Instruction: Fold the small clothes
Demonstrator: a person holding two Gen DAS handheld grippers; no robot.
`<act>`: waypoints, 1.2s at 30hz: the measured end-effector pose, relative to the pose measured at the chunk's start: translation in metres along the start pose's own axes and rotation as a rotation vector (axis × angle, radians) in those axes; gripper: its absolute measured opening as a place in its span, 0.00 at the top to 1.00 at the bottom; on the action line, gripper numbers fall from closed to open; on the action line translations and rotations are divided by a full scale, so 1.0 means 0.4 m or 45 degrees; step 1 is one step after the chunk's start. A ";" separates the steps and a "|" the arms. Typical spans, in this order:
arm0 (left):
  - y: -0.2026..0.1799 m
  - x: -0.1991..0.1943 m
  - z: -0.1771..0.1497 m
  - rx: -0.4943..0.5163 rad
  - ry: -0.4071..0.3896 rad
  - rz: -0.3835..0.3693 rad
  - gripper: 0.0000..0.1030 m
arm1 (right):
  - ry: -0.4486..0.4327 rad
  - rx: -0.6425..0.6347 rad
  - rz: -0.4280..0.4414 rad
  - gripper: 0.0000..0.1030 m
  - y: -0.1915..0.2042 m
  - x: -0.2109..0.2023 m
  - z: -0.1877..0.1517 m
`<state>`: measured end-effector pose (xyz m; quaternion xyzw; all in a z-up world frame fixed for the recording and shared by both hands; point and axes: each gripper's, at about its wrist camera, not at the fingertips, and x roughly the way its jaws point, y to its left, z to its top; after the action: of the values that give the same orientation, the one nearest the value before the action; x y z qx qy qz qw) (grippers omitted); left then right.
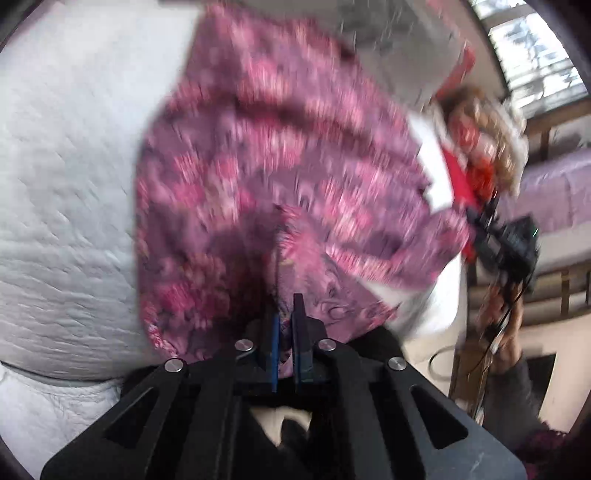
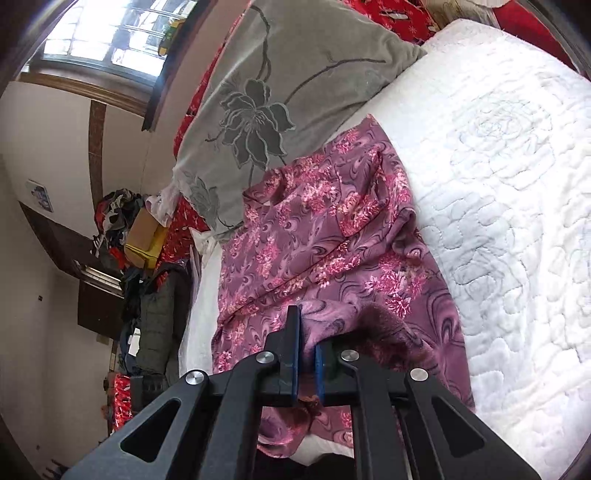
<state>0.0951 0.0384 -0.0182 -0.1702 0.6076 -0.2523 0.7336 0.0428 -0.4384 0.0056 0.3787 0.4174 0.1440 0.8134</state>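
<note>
Pinched cloth sits nearest the lens in both wrist views: each pair of tongs is clamped on an edge of the garment point(image 2: 317, 251), a purple piece with a pink flower print. It lies rumpled on the quilt point(image 2: 509, 192) of a bed, its far end reaching the grey pillow point(image 2: 280, 96), its near end hanging at the bed's edge.

Judging by this, the fold is under way: both near corners are gripped and the cloth is not yet flat or doubled over. Next, the two grips should probably draw apart to tauten the edge, then carry it over the far part evenly, without letting the thin fabric slip.

Left tongs point(image 1: 287, 314) stand nearly closed, a thin fold of cloth running between the blue pads; the view is blurred, so the grip's depth is unclear. Right tongs point(image 2: 307, 332) are narrow too, with a thicker bunch of fabric between the pads. From the left view, the right tongs point(image 1: 495, 236) show far off at the garment's other corner.

Beyond the bed lie red bedding point(image 2: 391, 18), a clothes heap point(image 2: 122, 214) and a window point(image 2: 107, 40).
</note>
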 end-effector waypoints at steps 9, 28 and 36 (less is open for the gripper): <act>0.070 -0.209 0.111 -0.162 -0.374 -0.093 0.97 | -0.099 0.023 0.082 0.93 0.026 -0.039 0.063; 0.199 0.029 0.578 -0.428 -0.429 -0.036 0.97 | -0.204 0.228 -0.070 0.93 -0.026 0.259 0.398; 0.303 0.104 0.599 -0.576 -0.342 -0.110 0.97 | -0.187 0.387 -0.033 0.91 -0.082 0.296 0.436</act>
<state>0.3549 0.0993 -0.0704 -0.3876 0.5379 -0.1164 0.7395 0.2499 -0.4819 -0.0223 0.5016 0.3787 0.0407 0.7768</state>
